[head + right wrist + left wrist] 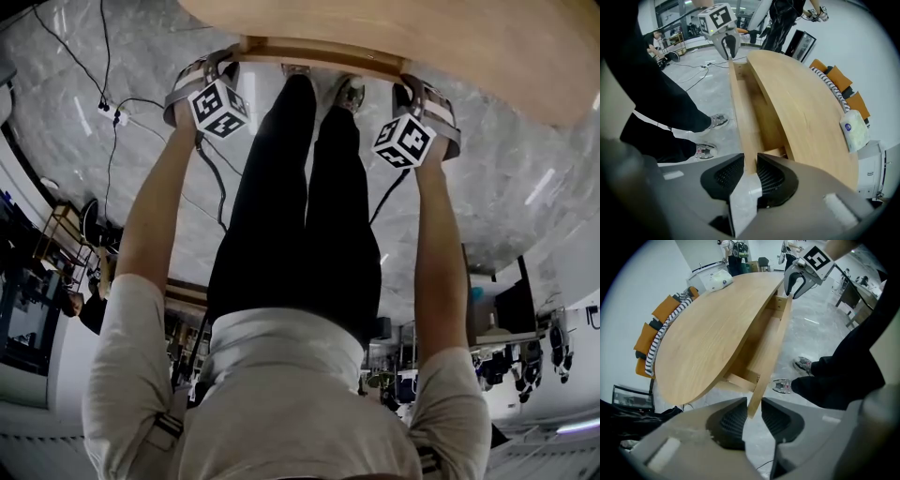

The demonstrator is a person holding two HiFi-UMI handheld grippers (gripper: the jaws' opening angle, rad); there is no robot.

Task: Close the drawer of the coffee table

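Drawer [774, 350] stands pulled out from under the oval wooden desk [708, 343], its front panel edge-up toward the person's legs [300, 206]; left gripper [753, 411] at one end of that panel, fingers straddling the corner loosely, a sliver of floor showing beside it; right gripper [751, 171] at the other end, ribbed fingers clenched on the panel, pads against both faces; white pack [854, 130] lies near the desk's far rim; grey marbled floor [141, 169] beneath.
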